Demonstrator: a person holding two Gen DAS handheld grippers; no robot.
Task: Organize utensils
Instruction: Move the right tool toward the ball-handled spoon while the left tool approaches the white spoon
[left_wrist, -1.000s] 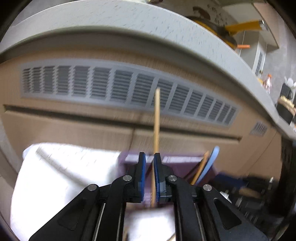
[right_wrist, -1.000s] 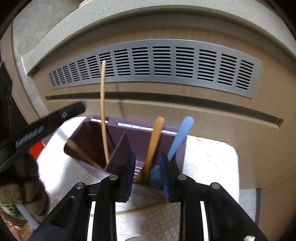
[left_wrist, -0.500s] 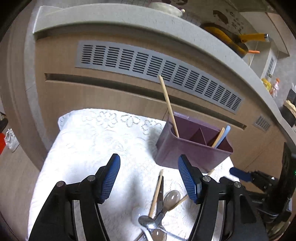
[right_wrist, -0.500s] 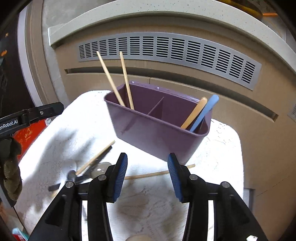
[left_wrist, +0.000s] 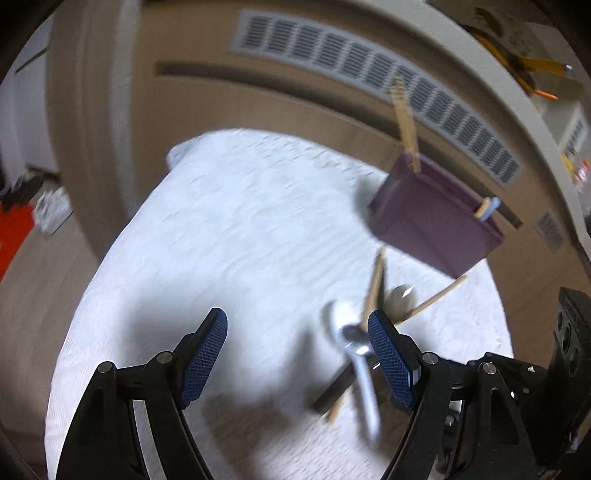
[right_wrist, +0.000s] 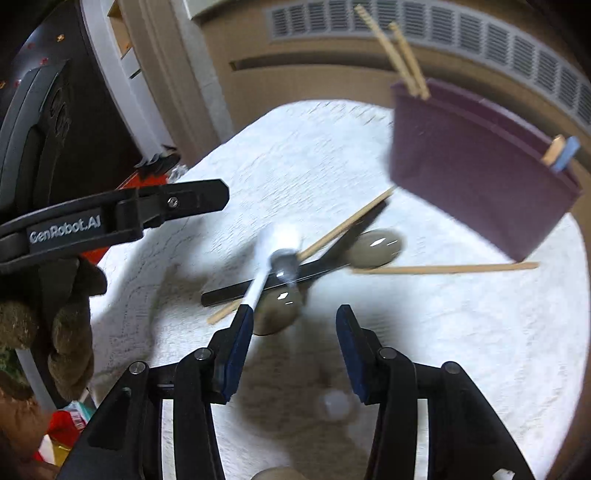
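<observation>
- The left gripper (left_wrist: 297, 343) hangs over the white lace cloth (left_wrist: 229, 236), its jaws having just opened wide, nothing between the pads
- The right gripper (right_wrist: 293, 332) is partly open and empty, its jaws hardly changing in the last moment
- The purple caddy (right_wrist: 469, 173) stands at the far right of the cloth, holding two chopsticks (right_wrist: 402, 59) at its left end and a wooden and a blue handle (right_wrist: 563, 151) at its right
- Loose spoons (right_wrist: 373, 249), chopsticks and a dark utensil (right_wrist: 295, 273) lie crossed near the caddy, by the right gripper's left pad
</observation>
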